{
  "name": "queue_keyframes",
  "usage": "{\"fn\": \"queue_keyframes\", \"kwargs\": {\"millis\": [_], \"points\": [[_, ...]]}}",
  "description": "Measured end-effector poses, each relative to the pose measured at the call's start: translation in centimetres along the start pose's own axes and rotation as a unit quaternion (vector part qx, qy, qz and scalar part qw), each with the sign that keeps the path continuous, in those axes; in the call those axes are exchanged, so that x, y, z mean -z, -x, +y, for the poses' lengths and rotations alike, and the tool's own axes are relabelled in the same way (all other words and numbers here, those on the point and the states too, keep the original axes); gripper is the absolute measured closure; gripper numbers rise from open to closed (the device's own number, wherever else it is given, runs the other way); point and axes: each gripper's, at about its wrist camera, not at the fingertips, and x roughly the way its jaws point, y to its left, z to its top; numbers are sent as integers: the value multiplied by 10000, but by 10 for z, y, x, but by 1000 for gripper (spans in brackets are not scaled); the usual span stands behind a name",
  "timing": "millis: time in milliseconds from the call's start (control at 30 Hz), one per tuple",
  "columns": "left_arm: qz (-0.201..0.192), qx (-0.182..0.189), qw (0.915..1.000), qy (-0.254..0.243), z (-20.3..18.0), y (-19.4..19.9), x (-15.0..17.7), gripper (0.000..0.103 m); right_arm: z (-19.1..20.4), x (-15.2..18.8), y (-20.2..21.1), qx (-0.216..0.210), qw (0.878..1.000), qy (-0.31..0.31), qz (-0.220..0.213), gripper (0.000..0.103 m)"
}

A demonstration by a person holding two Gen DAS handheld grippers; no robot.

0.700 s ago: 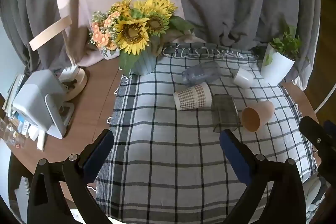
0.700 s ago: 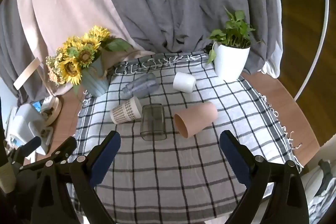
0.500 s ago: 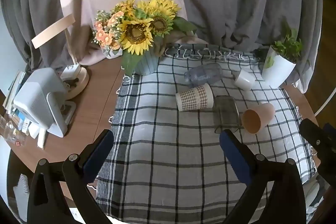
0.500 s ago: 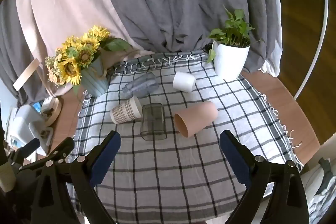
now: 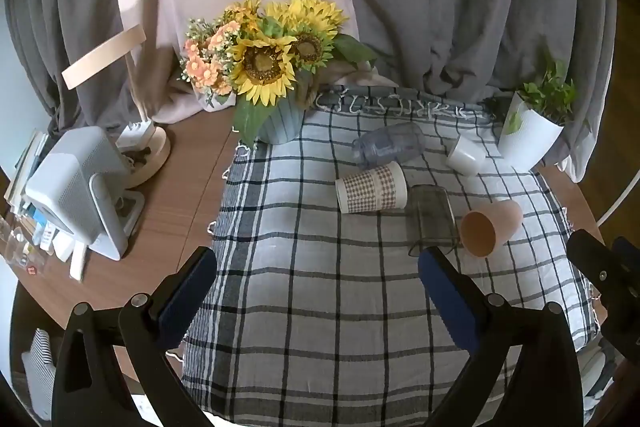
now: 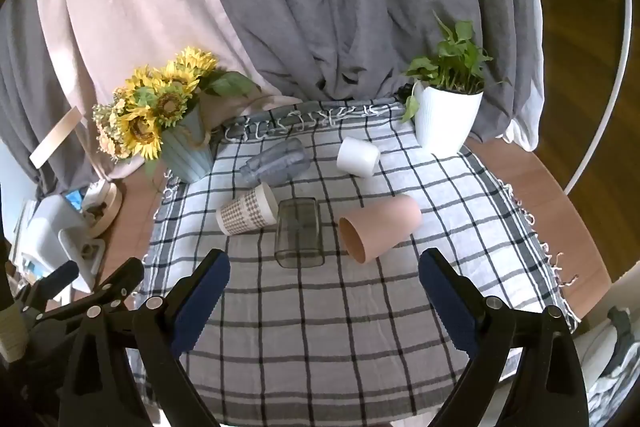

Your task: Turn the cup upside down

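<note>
On checked cloth [image 6: 360,327], ribbed clear tumbler [image 6: 298,231], smooth terracotta cup [image 6: 380,227], lying sideways

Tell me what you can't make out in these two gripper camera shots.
- Which cup is meant: five lie on their sides, none singled out.
- White cup: its mouth faces away in both views.
- Clear bottle: capped or not, too small to tell.
- Clutter beside the grey device, left view: blurred, cut by the fisheye edge.
- Cloth's near edge: hidden behind both grippers' fingers.

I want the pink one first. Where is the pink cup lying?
The pink cup lies on its side on the checked cloth, right of the clear glass, mouth toward the camera.
</note>
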Motion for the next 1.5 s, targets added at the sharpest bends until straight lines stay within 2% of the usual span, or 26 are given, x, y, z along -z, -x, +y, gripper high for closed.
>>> {"fn": "queue_keyframes", "kwargs": {"millis": [1500], "points": [[-34,-17,10000,-52,-5,1,-1,0,1,-1,-5,1,10000,-37,37,7]]}}
